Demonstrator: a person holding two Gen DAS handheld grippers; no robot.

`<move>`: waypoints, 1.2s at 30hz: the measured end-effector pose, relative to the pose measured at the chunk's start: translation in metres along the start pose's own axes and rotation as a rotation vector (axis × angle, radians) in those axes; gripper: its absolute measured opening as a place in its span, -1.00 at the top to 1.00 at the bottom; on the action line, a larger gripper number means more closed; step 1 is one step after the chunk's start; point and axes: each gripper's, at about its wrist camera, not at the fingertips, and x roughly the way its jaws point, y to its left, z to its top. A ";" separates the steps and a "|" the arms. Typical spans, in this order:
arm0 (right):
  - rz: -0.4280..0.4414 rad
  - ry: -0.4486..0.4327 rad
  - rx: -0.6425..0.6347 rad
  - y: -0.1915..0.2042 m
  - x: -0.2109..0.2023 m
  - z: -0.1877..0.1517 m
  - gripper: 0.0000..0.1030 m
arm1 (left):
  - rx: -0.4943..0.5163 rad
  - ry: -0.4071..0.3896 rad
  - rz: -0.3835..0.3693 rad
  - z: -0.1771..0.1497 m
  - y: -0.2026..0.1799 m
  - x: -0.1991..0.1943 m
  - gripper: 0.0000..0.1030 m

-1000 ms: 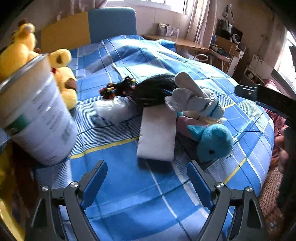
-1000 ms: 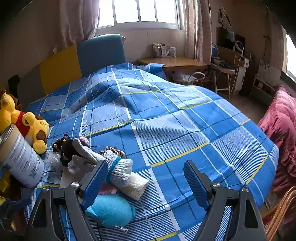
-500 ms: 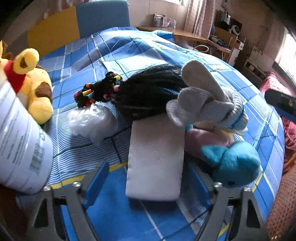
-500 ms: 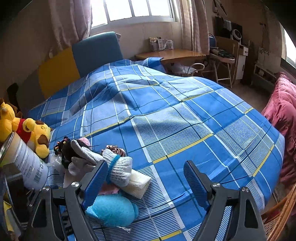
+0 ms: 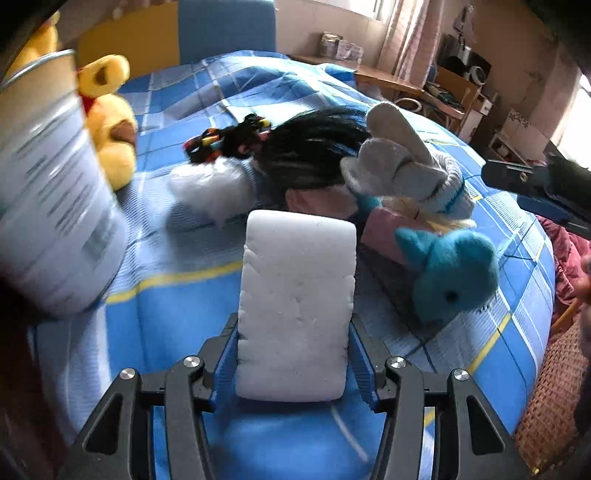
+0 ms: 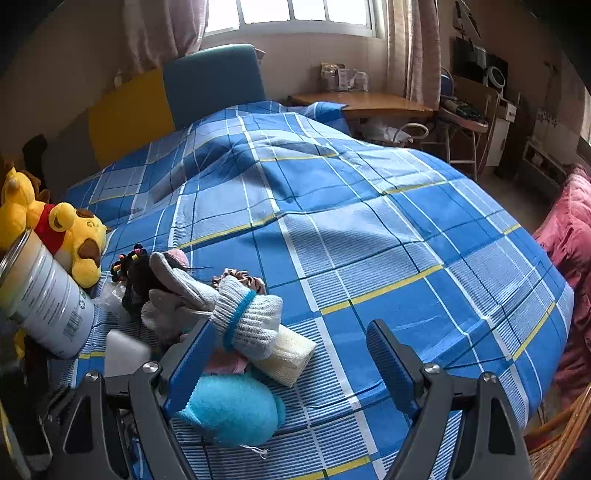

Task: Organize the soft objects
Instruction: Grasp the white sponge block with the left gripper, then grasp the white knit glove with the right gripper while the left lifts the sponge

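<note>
On the blue plaid bed (image 6: 369,229), the left gripper (image 5: 293,354) has its jaws pinching a white sponge block (image 5: 295,306), lifted beside the blue plush toy (image 5: 452,273) and grey glove (image 5: 402,166); the right gripper (image 6: 291,354) hovers, jaws spread wide, holding nothing

I see a blue plaid bedspread (image 6: 369,229) with yellow and white lines covering the bed, and at its left edge a tall white can (image 5: 48,206) with a metal rim, standing tilted and printed with small text I can't read. Behind the bed are a yellow and blue headboard (image 6: 177,99) and a window (image 6: 291,16) with pale curtains. To the right I make out a wooden desk (image 6: 362,101) with small containers on it, and a pink quilt (image 6: 569,266) at the far right edge.
</note>
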 end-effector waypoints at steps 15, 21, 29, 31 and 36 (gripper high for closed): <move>0.127 0.051 -0.007 0.007 0.005 -0.005 -0.65 | 0.036 -0.036 -0.004 -0.062 -0.014 -0.043 -0.07; 0.074 0.054 -0.144 0.029 0.007 -0.003 -0.65 | 0.025 -0.045 -0.031 -0.067 -0.009 -0.047 -0.07; -0.044 0.107 -0.454 0.067 0.048 0.006 -0.65 | 0.004 -0.049 -0.047 -0.066 -0.007 -0.043 -0.07; -0.038 0.111 -0.425 0.063 0.060 0.003 -0.13 | 0.002 -0.050 -0.048 -0.067 -0.007 -0.043 -0.07; -0.009 0.147 -0.389 0.058 0.066 -0.002 0.10 | 0.003 -0.055 -0.036 -0.067 -0.009 -0.039 -0.07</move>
